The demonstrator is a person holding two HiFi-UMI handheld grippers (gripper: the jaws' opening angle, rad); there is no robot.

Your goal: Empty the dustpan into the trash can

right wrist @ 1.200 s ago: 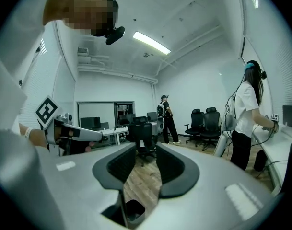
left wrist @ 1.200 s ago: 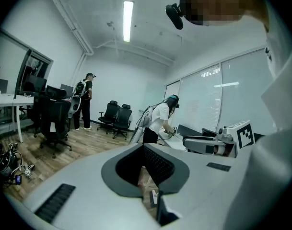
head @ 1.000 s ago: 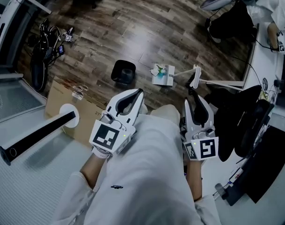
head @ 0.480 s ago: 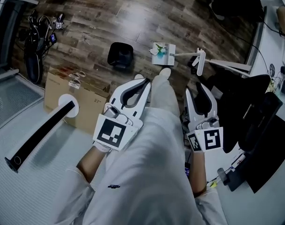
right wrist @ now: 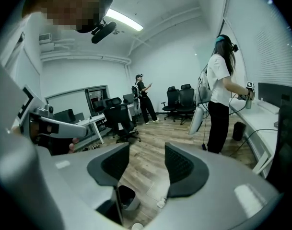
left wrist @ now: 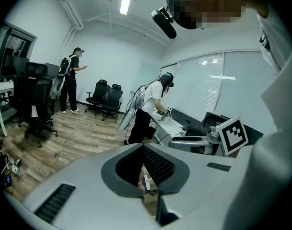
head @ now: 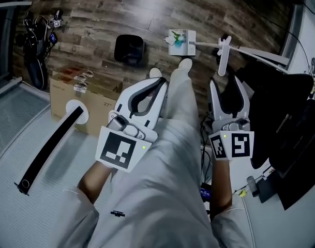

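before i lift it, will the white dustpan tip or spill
Likely light: the dustpan looks like thin white plastic. Its long handle puts the pan far from any grip, so it may swing. The loose scraps inside could slide out if tilted.

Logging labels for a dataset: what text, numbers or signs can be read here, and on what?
No readable words or numbers.
Left tool: square black-and-white marker, no letters.
Right tool, empty jaws just opening: same marker.
Cardboard box: reddish print, blurred.
Trousers: dark mark, too small.
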